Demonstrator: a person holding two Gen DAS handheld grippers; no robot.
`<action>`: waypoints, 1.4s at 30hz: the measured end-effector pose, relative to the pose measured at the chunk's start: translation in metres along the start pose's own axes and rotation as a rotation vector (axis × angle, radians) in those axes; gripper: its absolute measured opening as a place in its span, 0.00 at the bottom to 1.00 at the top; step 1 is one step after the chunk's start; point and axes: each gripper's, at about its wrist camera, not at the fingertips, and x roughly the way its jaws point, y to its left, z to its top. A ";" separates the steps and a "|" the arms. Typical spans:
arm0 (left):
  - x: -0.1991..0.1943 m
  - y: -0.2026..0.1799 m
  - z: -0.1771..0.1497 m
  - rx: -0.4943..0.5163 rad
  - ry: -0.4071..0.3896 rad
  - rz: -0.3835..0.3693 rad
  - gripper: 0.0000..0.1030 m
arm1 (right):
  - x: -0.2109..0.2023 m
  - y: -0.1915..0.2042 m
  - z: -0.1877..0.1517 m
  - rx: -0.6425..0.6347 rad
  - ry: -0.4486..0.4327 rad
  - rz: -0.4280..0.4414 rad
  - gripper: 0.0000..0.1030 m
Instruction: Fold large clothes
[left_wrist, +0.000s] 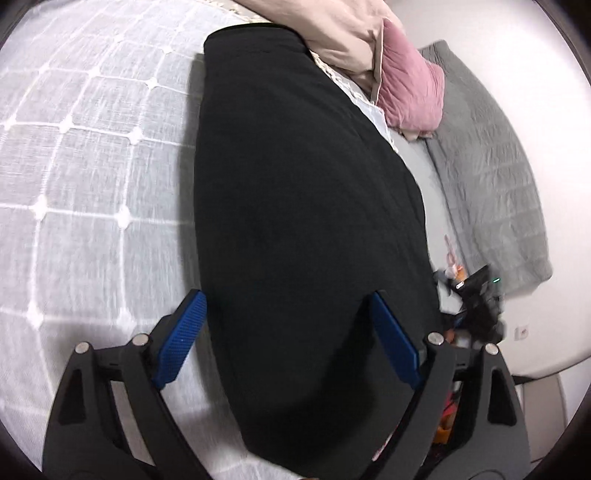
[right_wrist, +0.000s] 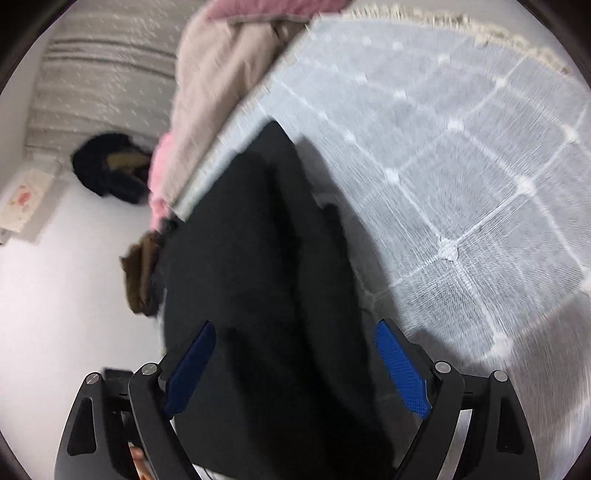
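A large black garment (left_wrist: 303, 221) lies folded in a long strip on the white checked bedspread (left_wrist: 81, 155). My left gripper (left_wrist: 288, 302) hangs just above its near end, jaws wide open, nothing held. In the right wrist view the same black garment (right_wrist: 258, 277) lies along the bed's edge on the bedspread (right_wrist: 461, 166). My right gripper (right_wrist: 295, 332) is wide open over it, its blue pads (right_wrist: 402, 373) on either side of the cloth without pinching it.
A beige cover (left_wrist: 332, 29) and a pink pillow (left_wrist: 410, 85) lie at the bed's head. A grey mat (left_wrist: 491, 173) lies on the white floor. A dark bag (right_wrist: 107, 166) and a brown cloth (right_wrist: 140, 273) lie beside the bed.
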 end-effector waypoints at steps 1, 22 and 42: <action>0.004 0.004 0.004 -0.018 0.005 -0.013 0.87 | 0.008 -0.005 0.003 0.005 0.029 0.009 0.87; 0.035 0.038 0.030 -0.075 -0.100 -0.179 0.91 | 0.086 0.014 0.040 -0.142 0.202 0.117 0.72; -0.004 -0.013 0.028 0.140 -0.219 -0.159 0.64 | 0.063 0.040 0.015 -0.194 -0.044 0.314 0.46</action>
